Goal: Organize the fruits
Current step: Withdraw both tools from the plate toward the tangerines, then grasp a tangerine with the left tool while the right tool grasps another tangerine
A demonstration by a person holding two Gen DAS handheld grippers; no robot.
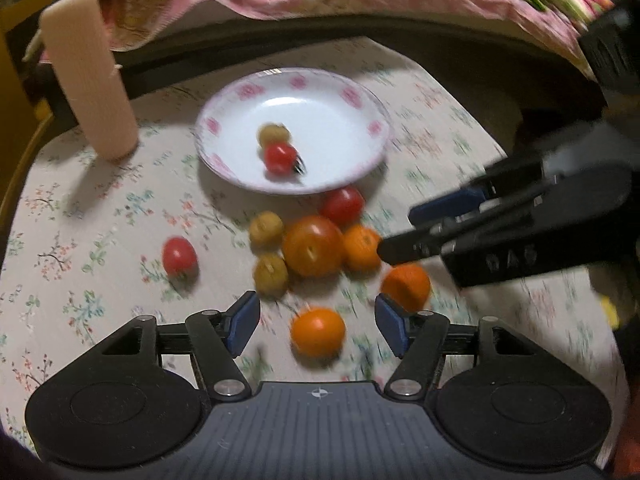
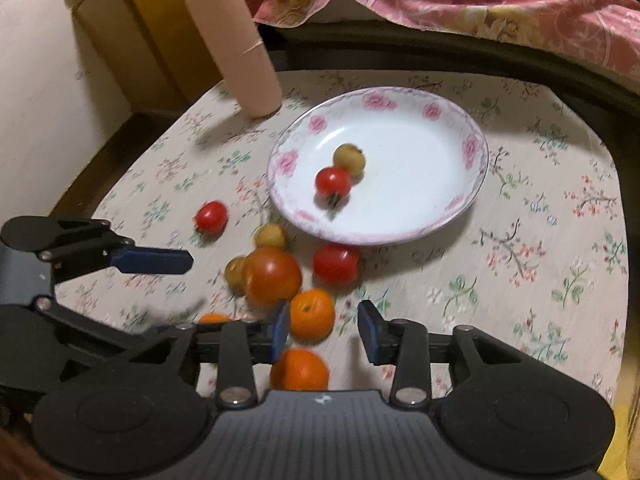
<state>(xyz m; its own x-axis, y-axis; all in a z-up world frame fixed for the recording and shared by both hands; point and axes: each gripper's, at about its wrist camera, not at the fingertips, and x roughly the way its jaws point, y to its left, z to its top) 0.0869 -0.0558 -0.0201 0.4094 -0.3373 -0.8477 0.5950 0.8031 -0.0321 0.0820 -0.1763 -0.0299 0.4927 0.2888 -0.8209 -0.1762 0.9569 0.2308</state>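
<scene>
Two small fruits already lie in the plate (image 2: pixel 472 148) near the table's far edge; the others are clustered before its near rim. The left gripper (image 1: pixel 316 322) is spread around an orange fruit (image 1: pixel 317 332) and the right gripper (image 2: pixel 323 334) is spread, nothing pinched. A closing on one fruit is called for next.

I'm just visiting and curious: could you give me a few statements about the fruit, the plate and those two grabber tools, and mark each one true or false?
1. The plate holds two fruits. True: a red tomato and a small yellowish fruit.
2. The plate is plain white. False: its rim has pink flowers.
3. Most of the fruit lies on the floral tablecloth. True.
4. The left gripper is squeezing an orange fruit. False: its jaws stand open, apart from the fruit.
5. The pink cylinder lies flat. False: it stands upright beside the plate.
</scene>
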